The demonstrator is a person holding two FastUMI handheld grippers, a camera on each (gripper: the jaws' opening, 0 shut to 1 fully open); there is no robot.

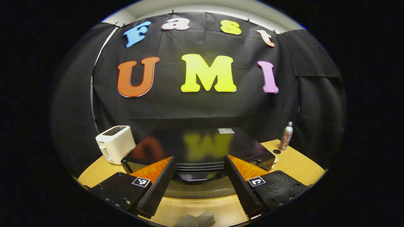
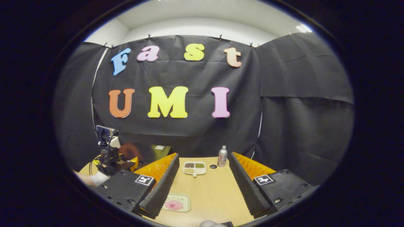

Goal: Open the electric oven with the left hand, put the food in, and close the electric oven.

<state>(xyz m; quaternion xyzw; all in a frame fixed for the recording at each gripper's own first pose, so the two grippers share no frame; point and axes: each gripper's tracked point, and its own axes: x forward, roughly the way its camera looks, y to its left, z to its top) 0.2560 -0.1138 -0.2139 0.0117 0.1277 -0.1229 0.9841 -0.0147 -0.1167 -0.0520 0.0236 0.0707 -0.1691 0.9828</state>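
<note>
The black electric oven (image 1: 199, 148) stands on the wooden table (image 1: 300, 167), its glossy top facing me and its door shut. My left gripper (image 1: 199, 189) is open, with one finger on each side of the oven's front edge, where a grey curved bar (image 1: 199, 190) runs across; I cannot tell if they touch. My right gripper (image 2: 202, 186) hangs open over the table with nothing between its fingers. Below its left finger lies a pale tray with a pink piece of food (image 2: 174, 205). The left gripper (image 2: 110, 160) and a gloved hand (image 2: 98, 178) appear far left in the right gripper view.
A white toaster (image 1: 115, 143) stands left of the oven. A spray bottle (image 1: 285, 136) and a small black disc (image 1: 276, 151) sit at the back right. A white divided dish of grains (image 2: 194, 168) lies mid-table, in front of the bottle (image 2: 222, 156).
</note>
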